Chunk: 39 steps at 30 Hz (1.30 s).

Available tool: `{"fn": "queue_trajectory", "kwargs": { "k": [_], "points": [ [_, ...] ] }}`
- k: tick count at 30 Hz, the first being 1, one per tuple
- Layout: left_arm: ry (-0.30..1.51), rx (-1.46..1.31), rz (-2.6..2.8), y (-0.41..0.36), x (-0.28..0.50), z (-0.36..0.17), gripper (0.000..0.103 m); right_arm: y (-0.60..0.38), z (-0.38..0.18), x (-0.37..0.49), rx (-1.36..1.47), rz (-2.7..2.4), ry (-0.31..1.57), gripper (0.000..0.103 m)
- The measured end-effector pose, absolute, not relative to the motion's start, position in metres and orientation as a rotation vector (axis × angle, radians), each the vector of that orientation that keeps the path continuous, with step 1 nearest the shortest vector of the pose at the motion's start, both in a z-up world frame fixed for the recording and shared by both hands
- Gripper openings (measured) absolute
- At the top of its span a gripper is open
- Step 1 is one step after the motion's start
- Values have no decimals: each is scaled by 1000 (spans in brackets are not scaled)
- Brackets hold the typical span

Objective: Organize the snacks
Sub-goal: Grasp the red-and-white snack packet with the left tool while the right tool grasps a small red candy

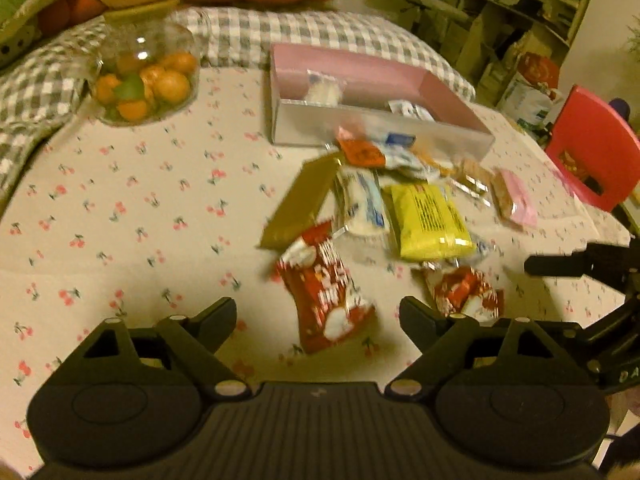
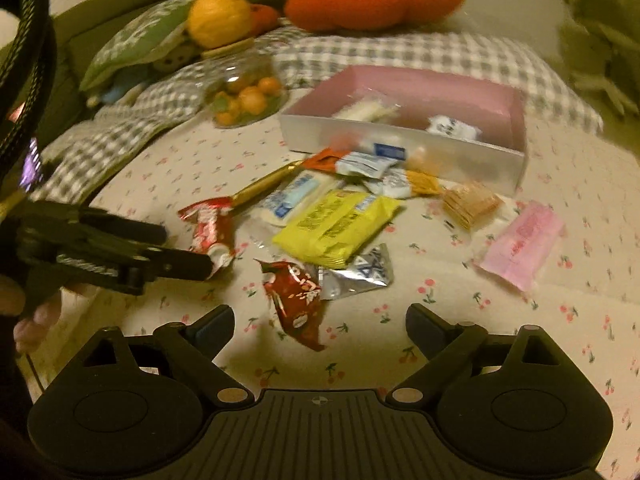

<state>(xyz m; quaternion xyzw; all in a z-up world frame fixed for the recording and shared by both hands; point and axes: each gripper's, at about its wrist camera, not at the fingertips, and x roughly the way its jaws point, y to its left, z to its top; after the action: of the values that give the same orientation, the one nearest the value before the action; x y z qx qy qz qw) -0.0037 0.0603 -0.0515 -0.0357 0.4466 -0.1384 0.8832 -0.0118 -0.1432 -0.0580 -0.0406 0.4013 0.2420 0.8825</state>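
A heap of snack packets lies on the cherry-print tablecloth (image 1: 140, 208) in front of a pink open box (image 1: 380, 126) that holds a few white packets. My left gripper (image 1: 318, 316) hovers open low over a red packet (image 1: 328, 292), which lies between its fingers untouched. In the right wrist view the left gripper (image 2: 188, 250) straddles that red packet (image 2: 210, 228). My right gripper (image 2: 320, 320) is open above a second red packet (image 2: 294, 304), beside a silver-blue sachet (image 2: 360, 274). A yellow packet (image 2: 336, 224), a gold bar (image 1: 300, 200) and a pink packet (image 2: 520, 244) lie around.
A glass jar of small oranges (image 1: 144, 76) stands at the back left on grey checked cloth (image 1: 36, 92). Orange and yellow cushions line the far side. A red chair (image 1: 592, 148) stands off the table's right edge. A finger of the right gripper (image 1: 560, 265) reaches in from the right.
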Motion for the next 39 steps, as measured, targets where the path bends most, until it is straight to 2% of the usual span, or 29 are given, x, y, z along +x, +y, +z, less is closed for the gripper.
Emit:
{"fn": "queue_trajectory", "kwargs": {
  "k": [8,18,21,24,26,27,29,31,39],
  "points": [
    [926,-84,-307,57,-2,-58,75,-130,-71,-12,-129,536,867,94],
    [915,-118,-325,57,2,-57,49,-120,-76,-14,-141,543,838,91],
    [917,-133,-329,58,3,-57,42,-119,-75,-13,-137,548,836,83],
    [923,-145,-337,58,4,-56,38,-117,-74,-12,-139,558,836,68],
    [927,-157,-342,58,4,-55,34,-117,-75,-11,-144,569,838,52],
    [929,-161,-342,59,4,-55,25,-116,-75,-11,-147,572,839,49],
    [942,-171,-342,59,5,-54,23,-115,-74,-12,-155,574,835,34],
    [950,-177,-338,59,4,-53,23,-115,-72,-12,-160,576,832,27],
    [962,-181,-366,57,1,-39,22,-115,-64,-15,-129,603,831,25]
  ]
}}
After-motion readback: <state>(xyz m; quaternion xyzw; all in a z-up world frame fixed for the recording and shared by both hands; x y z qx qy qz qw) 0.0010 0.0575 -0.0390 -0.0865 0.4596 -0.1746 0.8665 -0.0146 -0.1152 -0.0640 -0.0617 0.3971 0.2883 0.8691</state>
